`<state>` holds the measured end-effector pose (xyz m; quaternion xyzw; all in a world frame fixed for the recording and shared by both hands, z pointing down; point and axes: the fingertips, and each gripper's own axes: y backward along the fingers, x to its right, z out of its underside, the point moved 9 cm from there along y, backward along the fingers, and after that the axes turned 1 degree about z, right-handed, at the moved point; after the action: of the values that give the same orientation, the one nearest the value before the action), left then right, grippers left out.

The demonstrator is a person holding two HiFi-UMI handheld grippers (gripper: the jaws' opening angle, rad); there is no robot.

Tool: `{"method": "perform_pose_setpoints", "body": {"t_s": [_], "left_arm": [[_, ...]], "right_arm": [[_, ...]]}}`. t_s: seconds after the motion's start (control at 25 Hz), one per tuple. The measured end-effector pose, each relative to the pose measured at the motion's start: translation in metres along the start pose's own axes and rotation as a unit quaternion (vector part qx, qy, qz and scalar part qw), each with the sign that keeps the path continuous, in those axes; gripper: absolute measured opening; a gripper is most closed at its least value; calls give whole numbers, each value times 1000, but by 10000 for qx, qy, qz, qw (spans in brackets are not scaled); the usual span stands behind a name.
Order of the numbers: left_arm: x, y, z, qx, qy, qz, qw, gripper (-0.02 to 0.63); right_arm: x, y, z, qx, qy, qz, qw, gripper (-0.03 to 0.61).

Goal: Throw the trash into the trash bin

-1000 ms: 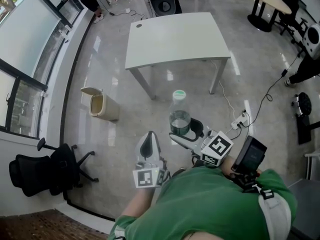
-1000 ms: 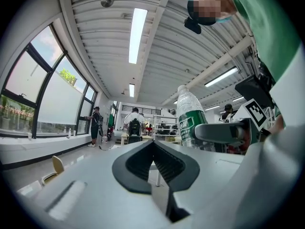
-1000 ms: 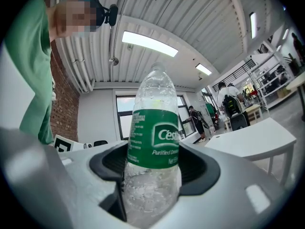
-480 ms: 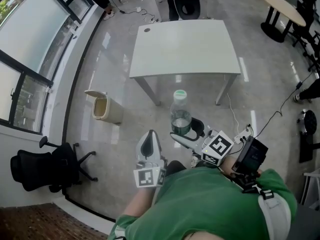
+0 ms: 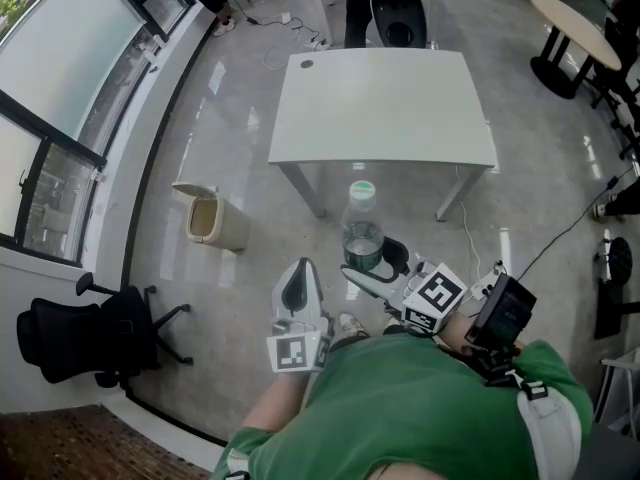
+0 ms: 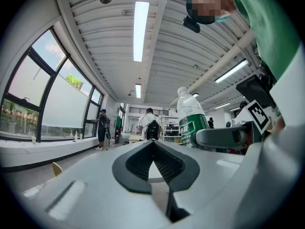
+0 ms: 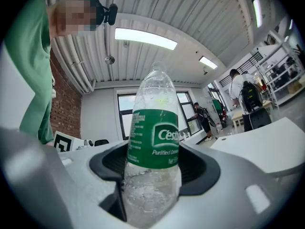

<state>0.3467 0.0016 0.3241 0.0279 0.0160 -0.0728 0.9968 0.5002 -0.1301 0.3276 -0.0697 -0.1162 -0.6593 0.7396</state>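
Note:
A clear plastic bottle with a green label and green cap stands upright in my right gripper, whose jaws are shut on its lower half. In the right gripper view the bottle fills the middle between the dark pads. My left gripper is held beside it at the left, shut with nothing in it; the left gripper view shows its pads meeting and the bottle at the right. A small beige trash bin with its lid up stands on the floor to the left, near the window wall.
A white table stands ahead, beyond the bottle. A black office chair sits at the lower left by the window. A round table and cables lie at the right. People stand far off by the windows.
The view has shifted: the table and the bin have slid down and rightward in the head view. Both grippers and the bottle keep the same pose.

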Motion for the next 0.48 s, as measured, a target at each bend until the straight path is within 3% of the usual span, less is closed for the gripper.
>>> {"method": "perform_pose_setpoints", "body": {"t_s": [0.24,0.48], "left_arm": [[-29,-5,-5,52,13,-165,9998,8],[-85,12,-8,121,-12,-491,9987,8]], "right_arm": [[-1,-39,-2,-74,73,-257,9996,314],[-21,-101,0,-86,113,-584,9982,314]]}}
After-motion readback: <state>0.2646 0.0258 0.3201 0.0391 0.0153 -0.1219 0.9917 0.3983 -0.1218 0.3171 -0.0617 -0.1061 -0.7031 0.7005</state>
